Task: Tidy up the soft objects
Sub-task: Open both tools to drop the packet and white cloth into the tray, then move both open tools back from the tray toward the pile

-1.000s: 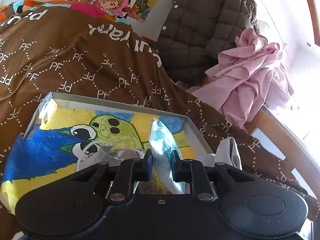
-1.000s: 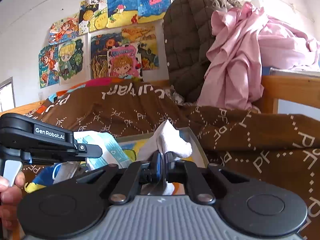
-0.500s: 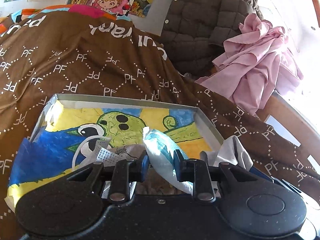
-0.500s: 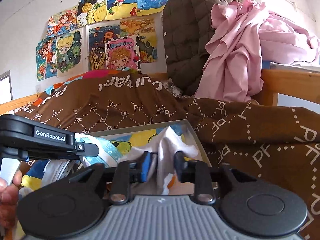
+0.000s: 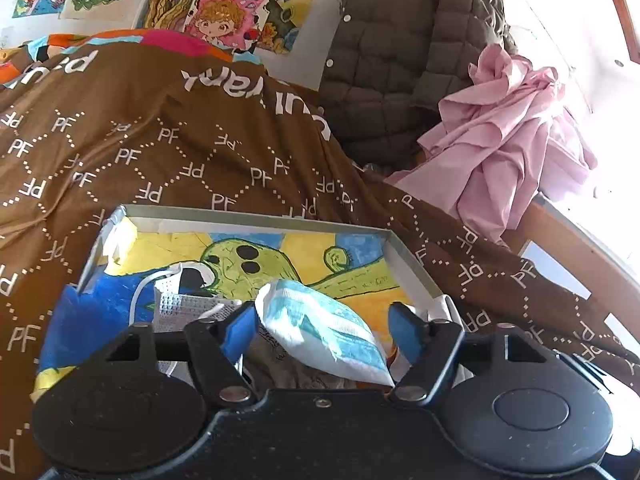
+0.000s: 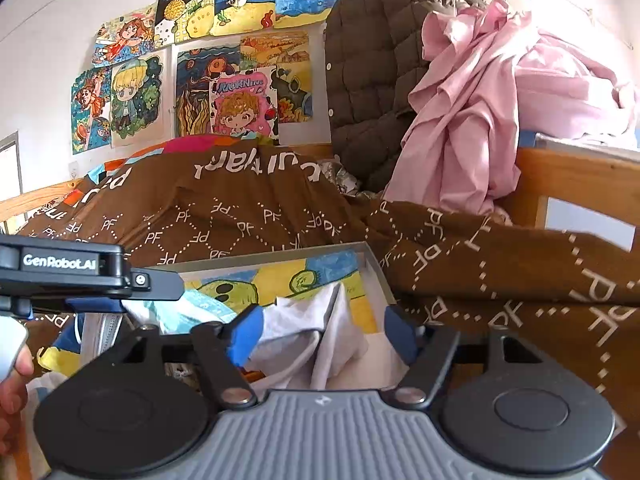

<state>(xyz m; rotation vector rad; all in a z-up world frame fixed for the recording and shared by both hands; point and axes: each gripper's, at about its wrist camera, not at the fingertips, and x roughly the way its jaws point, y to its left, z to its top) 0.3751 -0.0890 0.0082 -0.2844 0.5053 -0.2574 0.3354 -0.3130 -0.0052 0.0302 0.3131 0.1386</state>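
Spreading wide on both sides, our jaws grip nothing right now. Between the blue pads of our left gripper (image 5: 323, 326) lies a packaged blue face mask (image 5: 320, 330), glossy wrapper, pleated inside, resting loose in the box. Our right gripper (image 6: 320, 334) is just as wide open, and a white cloth (image 6: 320, 340) sits crumpled between its fingers, soft and limp, peaked into a fold.

Out from there, a white mesh mask (image 5: 184, 304) with an elastic loop lies at the left side of the same shallow box (image 5: 256, 216), a stiff, grey-rimmed tray lined with a painted sheet in yellow, blue and green. So we count three soft pieces already inside it, and we judge this drop-off as good as done.

The box rests on a brown quilt (image 5: 160, 148) printed with white letters. Beyond it, a quilted brown jacket (image 5: 400, 52) and a crumpled pink garment (image 5: 508, 132) are heaped by the wooden bed rail. Whether those belong to our job, we cannot tell.
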